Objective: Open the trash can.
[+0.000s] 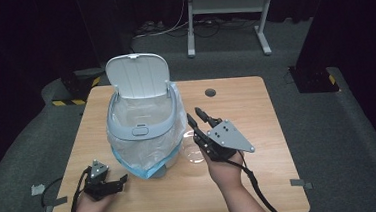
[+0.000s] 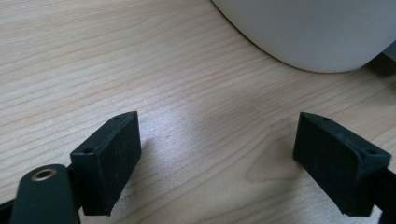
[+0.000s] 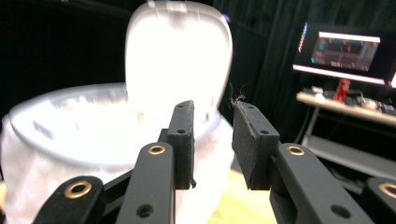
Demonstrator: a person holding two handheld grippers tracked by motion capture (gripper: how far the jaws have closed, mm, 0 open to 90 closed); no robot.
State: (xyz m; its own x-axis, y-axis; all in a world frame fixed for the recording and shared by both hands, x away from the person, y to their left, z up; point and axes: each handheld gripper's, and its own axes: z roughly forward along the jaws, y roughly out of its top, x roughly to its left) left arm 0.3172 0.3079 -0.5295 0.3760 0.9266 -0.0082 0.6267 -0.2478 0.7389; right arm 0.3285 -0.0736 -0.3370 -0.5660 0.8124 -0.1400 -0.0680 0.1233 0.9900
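Two tongs are on show: the left tongs (image 1: 112,182) rest low near the worktop's (image 1: 256,106) front-left corner, jaws spread wide and empty, just short of the bin's base. Mid-worktop stands the white bin (image 1: 145,134), lid (image 1: 138,75) up, bag-lined. Beside it a clear cup (image 1: 195,148), and the right tongs (image 1: 200,116) raised, slightly parted, pinching nothing.

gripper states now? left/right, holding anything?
Left gripper: open, jaws wide apart just above the table, holding nothing.
Right gripper: open, a narrow empty gap between the jaws, raised beside the bin.
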